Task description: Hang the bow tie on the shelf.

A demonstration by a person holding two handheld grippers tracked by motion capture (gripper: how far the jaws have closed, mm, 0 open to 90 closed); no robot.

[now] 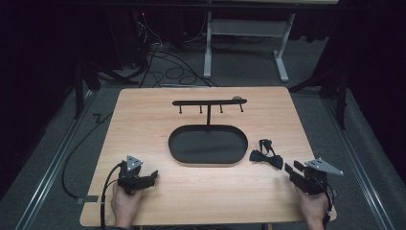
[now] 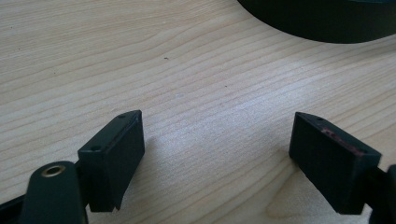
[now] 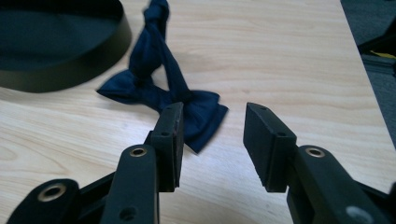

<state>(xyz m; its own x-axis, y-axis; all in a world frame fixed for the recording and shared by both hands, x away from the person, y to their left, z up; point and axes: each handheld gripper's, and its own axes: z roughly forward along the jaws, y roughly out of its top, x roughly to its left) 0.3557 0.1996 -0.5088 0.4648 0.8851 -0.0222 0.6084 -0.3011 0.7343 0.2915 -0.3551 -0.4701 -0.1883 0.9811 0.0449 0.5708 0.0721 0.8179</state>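
a dark room surrounds me, grey floor strewn with cables and a white-legged desk frame at the back. in front of me is the pale wooden table (image 1: 143,115), the biggest thing here. at its middle sits a black oval tray (image 1: 178,152), with a thin post rising from its far side to a black hook bar (image 1: 209,102) carrying small pegs. just beside the tray's right end lies a dark navy bow tie (image 1: 266,156), its strap knotted and trailing toward the far edge, flat on the wood and apart from the tray wall.

my left gripper (image 1: 152,177) rests near the front left of the table, held in my left hand (image 1: 125,205); its jaws stand wide apart over bare wood with nothing between them. my right gripper (image 1: 290,169) sits at the front right, held in my right hand (image 1: 313,209), jaws parted to a moderate gap and holding nothing, the bow tie's near wing just beyond the left jaw's tip.
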